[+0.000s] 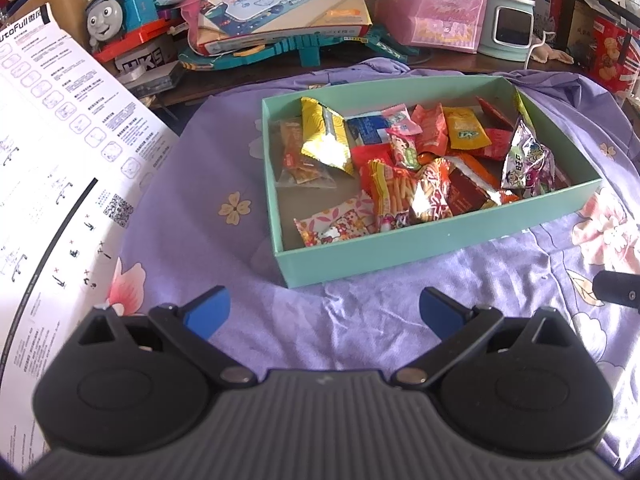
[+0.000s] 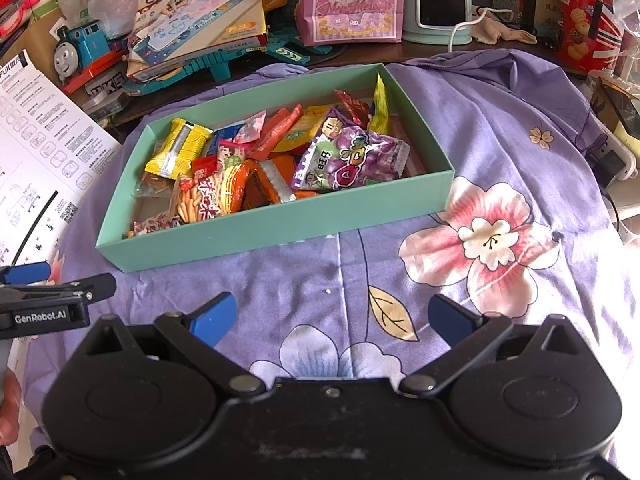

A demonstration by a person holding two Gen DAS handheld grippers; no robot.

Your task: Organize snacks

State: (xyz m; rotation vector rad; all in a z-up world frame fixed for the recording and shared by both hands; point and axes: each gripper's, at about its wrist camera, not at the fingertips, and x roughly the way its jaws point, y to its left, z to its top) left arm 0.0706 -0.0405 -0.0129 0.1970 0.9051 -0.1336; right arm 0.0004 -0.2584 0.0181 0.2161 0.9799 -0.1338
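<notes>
Both jaws are spread wide and nothing is held in either. The left gripper (image 1: 324,312) is poised above the purple flowered cloth (image 1: 360,320), just short of the near wall of the green box (image 1: 440,236). The right gripper (image 2: 332,318) is held over the same cloth, also near the box front, with a large pink flower print (image 2: 492,240) seen to its right. In the right wrist view the left gripper is seen at the left edge, with a hand (image 2: 10,404) partly visible below it.

The snacks (image 1: 400,168) are piled inside the box, mostly toward its right and middle. A yellow packet (image 1: 324,136) is propped near the back left over a clear packet (image 1: 300,160); a red stick-snack packet (image 1: 392,196) lies near the front; a pink printed packet (image 1: 336,226) lies flat on the box floor at the front left. A purple grape packet (image 2: 352,160) is leaned on the pile at the right end.

Left of the cloth a white printed sheet (image 1: 60,140) is laid. Behind the box, on the cluttered bench, a blue toy train (image 1: 116,12), a play-mat box (image 1: 276,0) and a pink gift bag (image 2: 352,4) are seen.
</notes>
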